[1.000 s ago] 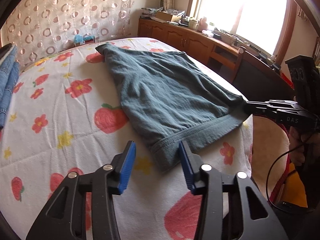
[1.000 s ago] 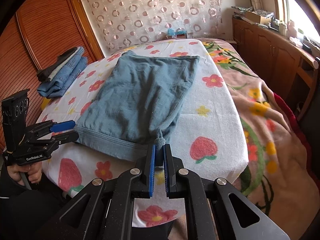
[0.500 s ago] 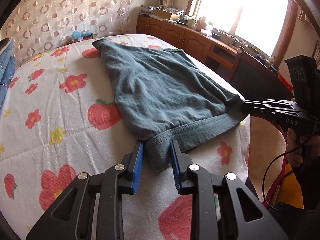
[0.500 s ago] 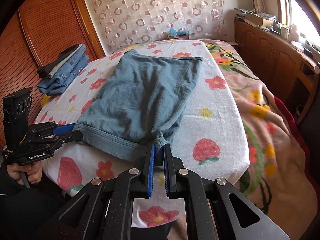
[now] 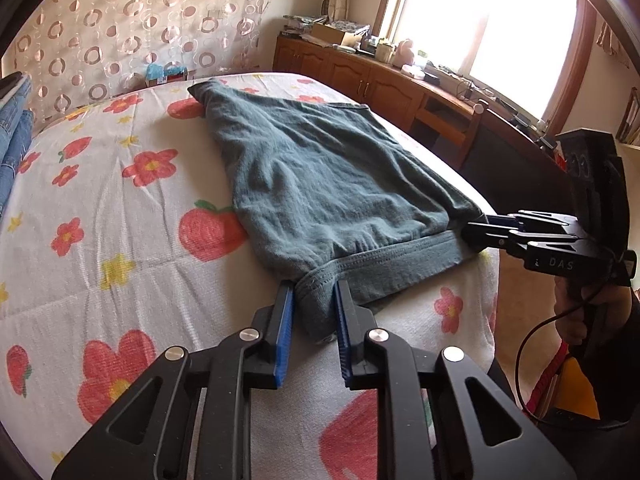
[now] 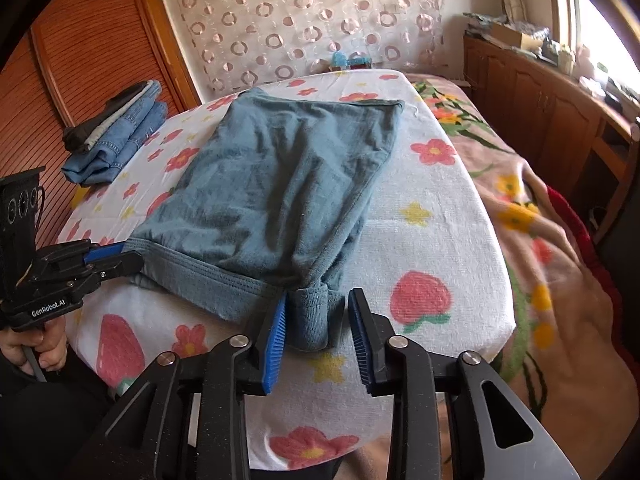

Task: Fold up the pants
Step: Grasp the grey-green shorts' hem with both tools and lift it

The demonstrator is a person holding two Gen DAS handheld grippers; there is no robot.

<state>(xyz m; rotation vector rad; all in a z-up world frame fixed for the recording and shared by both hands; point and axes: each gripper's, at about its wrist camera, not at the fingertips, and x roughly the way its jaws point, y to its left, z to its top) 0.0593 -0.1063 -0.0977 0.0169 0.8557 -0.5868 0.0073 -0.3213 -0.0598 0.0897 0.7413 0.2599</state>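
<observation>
Left gripper (image 5: 313,300), low centre in its own view, has just been closing and now pinches the pants' (image 5: 328,184) waistband corner between its blue pads; the pants lie flat on the flowered bed (image 5: 100,208). Right gripper (image 6: 318,312), bottom centre in its view, has just been opening, jaws loosely apart around the other waistband corner

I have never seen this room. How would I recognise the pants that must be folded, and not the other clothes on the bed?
Find the bed with the white cover printed with strawberries and flowers. The teal pants lie flat across its middle, the ribbed waistband at the near edge. Unlike the stack of folded blue jeans near the wooden wardrobe, they are soft knit and spread out.
</observation>
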